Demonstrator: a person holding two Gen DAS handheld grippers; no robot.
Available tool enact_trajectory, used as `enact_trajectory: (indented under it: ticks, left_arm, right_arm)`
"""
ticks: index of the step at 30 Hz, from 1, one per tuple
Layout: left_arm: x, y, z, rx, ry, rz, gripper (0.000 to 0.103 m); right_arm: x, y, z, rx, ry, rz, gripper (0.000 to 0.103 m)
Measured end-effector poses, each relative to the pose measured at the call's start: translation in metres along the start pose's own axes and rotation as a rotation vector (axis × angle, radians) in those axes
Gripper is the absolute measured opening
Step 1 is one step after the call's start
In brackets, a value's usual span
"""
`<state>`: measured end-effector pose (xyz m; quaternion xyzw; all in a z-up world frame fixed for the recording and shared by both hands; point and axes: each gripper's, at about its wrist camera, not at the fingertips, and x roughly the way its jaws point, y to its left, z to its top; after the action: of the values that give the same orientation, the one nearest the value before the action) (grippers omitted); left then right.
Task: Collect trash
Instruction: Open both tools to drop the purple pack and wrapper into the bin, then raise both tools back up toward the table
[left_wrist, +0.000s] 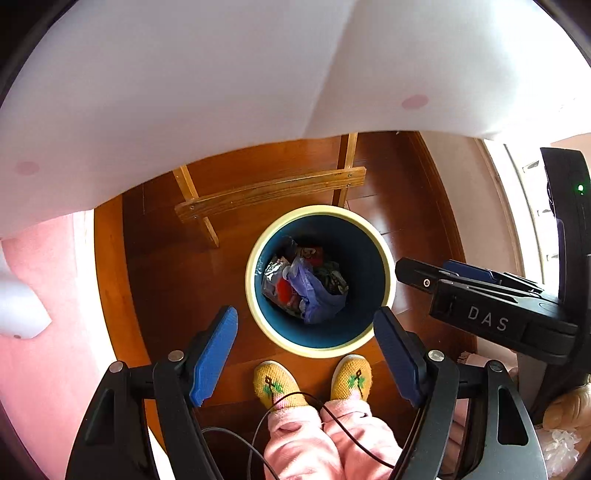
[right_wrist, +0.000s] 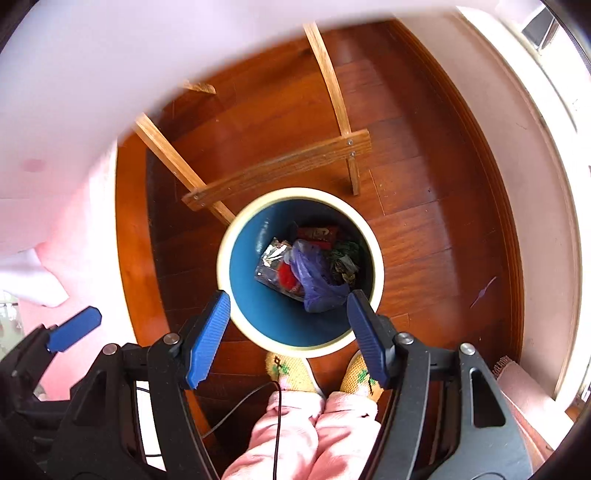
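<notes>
**Both grippers empty over the bin**

Above: white tabletop (left_wrist: 184, 92) w/ wooden leg frame (left_wrist: 269, 192) on a brown wood floor (right_wrist: 424, 229).

Below, centre: round bin (left_wrist: 389, 266), cream rim, dark blue inside, upright on floor just in front of yellow slippers (left_wrist: 275, 384) & pink trouser legs (right_wrist: 314, 435).

Inside bin, at bottom: trash heap – purple plastic bag (right_wrist: 317, 280) on top, silver foil wrapper (left_wrist: 271, 273) to its left, red wrapper (right_wrist: 317, 232) behind, dark crumpled bits on right.

Left gripper (left_wrist: 306, 354): wide open, nothing between pads, held above near rim. Right gripper (right_wrist: 288, 339): same, spread wide & empty.

Handling, by look: all light, soft, crinkly; foil prob. slippery. Best grab = bunched fold of purple bag, pinched firm. Bin itself stiff; rim the spot to grip if lifting it.
</notes>
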<state>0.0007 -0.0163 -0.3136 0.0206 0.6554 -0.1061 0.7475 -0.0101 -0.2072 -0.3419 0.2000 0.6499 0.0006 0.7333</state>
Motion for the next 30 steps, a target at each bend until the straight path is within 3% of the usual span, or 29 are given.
enact_trajectory:
  ticks: [8, 15, 23, 27, 30]
  left_arm:
    - [-0.117, 0.018, -0.024, -0.011, -0.088, 0.029, 0.077]
    - [-0.237, 0.058, -0.022, -0.032, -0.186, 0.060, 0.079]
    - [-0.358, 0.093, 0.024, -0.019, -0.430, 0.020, 0.087]
    - [-0.401, 0.099, 0.060, -0.008, -0.539, -0.034, 0.091]
    - [-0.414, 0.096, 0.092, 0.003, -0.563, -0.046, 0.092]
  right_arm:
    - [-0.100, 0.038, -0.014, 0.005, -0.043, 0.044, 0.063]
    - [-0.194, 0.091, -0.021, -0.055, -0.077, 0.065, 0.063]
    - [-0.299, 0.155, 0.000, -0.144, -0.231, 0.065, 0.063]
    - [-0.343, 0.175, 0.021, -0.167, -0.342, 0.056, 0.063]
    - [-0.366, 0.182, 0.038, -0.154, -0.400, 0.045, 0.063]
